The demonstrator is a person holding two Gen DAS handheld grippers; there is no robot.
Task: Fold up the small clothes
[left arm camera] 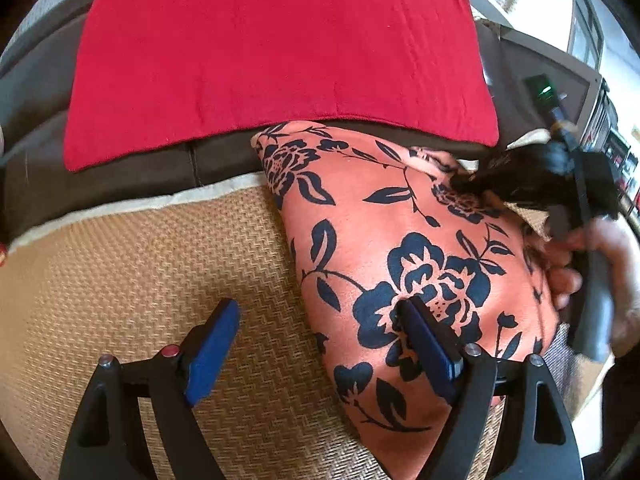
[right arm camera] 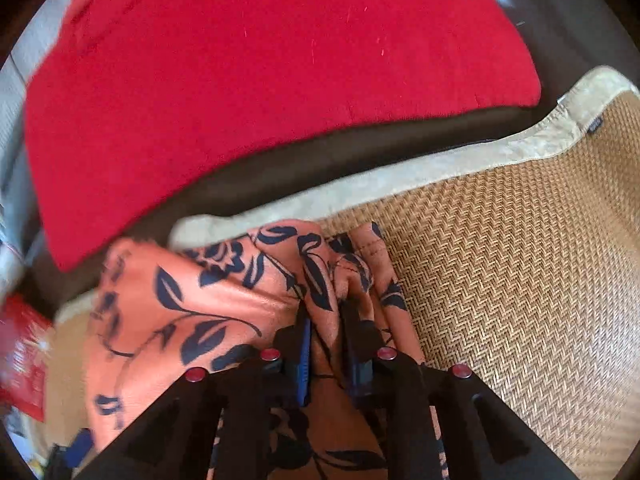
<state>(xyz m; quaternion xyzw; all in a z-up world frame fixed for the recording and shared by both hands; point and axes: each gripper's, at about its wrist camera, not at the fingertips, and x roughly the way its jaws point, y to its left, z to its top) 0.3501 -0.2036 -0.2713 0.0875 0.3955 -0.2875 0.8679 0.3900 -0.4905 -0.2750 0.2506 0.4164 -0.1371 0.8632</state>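
A big red cloth lies flat at the back, spread over a dark brown seat. In front of it is a woven straw mat with a pale cream edge along its far side. Off to one side, in the right wrist view, there is something red and shiny, but it is too blurry for me to say what it is. Nothing lies on top of the clothes or blocks the way to them. The thing to fold is an orange cloth with dark blue flowers and leaves printed all over it. It lies on the straw mat, and its far corner reaches over the cream edge onto the brown seat, just in front of the red cloth. Most of it looks smooth and flat in the left wrist view. In the right wrist view one edge is bunched up into soft folds, and a line of stitching shows along a hem. The left gripper hangs over the near part of the mat with its blue pads wide apart; one pad is above the bare mat and the other is above the flower cloth, and it holds nothing. The right gripper has its pads pressed close together with a bunch of the orange cloth pinched between them. A hand holds that gripper's handle at the far side of the cloth.
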